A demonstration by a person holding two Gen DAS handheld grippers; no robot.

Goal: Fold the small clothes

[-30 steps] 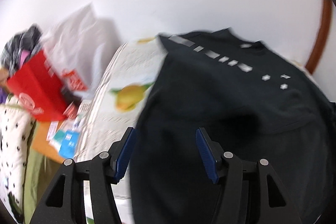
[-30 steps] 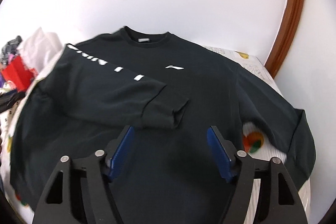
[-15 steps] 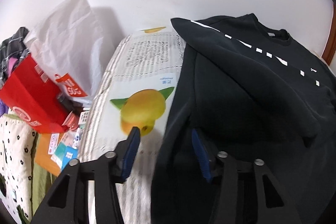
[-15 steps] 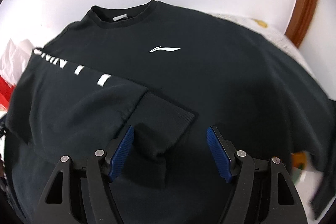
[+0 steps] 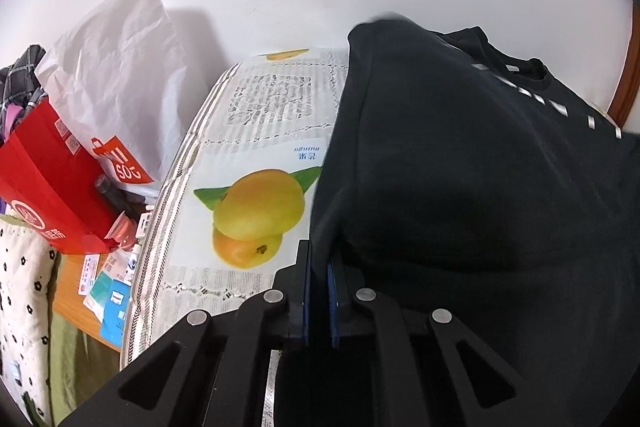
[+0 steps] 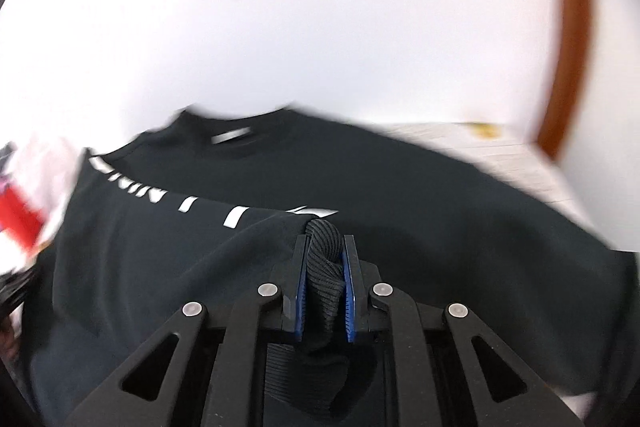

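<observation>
A black sweatshirt (image 5: 480,187) with white sleeve lettering lies on a table covered with a mango-print cloth (image 5: 256,211). My left gripper (image 5: 319,267) is shut on the sweatshirt's left side edge, with the dark fabric pinched between the blue pads. In the right wrist view the sweatshirt (image 6: 400,187) fills the lower half, its collar at the back. My right gripper (image 6: 324,267) is shut on the ribbed cuff (image 6: 323,259) of the sleeve folded across the chest.
A red paper bag (image 5: 52,187) and a white paper bag (image 5: 120,67) stand left of the table, with small boxes and a spotted cloth (image 5: 20,307) below. A white wall rises behind. A brown wooden frame (image 6: 568,27) stands at the right.
Both grippers went from open to shut. The left one moved to the sweatshirt's left edge and closed on it. The right one moved forward and closed on the sleeve cuff.
</observation>
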